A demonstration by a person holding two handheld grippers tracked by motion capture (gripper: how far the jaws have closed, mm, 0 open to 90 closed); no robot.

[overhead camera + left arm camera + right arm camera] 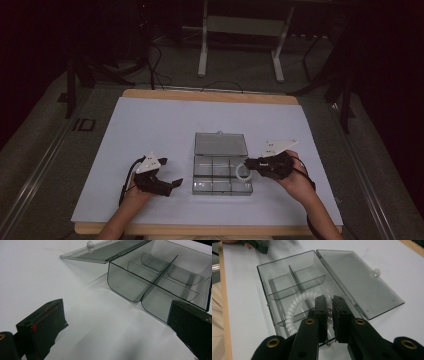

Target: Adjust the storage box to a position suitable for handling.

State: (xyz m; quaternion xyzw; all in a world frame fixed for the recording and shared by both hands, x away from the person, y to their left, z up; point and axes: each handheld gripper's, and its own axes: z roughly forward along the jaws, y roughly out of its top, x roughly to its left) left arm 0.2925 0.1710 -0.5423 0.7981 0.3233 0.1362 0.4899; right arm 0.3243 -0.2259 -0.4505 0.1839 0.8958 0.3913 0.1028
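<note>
Right gripper [329, 302] jaws nearly closed, pinching white spiral coil ring [293, 308] over clear smoky plastic compartment box [220, 175]. Left gripper [167, 184] jaws wide, empty. White table sheet [150, 125], dark room.

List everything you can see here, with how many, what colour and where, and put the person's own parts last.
box: one, clear smoky grey, open, with compartments, mid-table on the sheet.
lid: one, clear grey, laid flat behind the box, still hinged to it.
coil ring: one, white, over the box's right side, held in the right hand-held gripper.
sheet: one, white, covering the table top.
table: one, wood edge showing around the sheet.
stand: one, white metal legs, on the floor beyond the table.
left hand-held gripper: one, black, jaws apart, left of the box.
right hand-held gripper: one, black, pinching the coil ring.
hands: two, one on each gripper.
</note>
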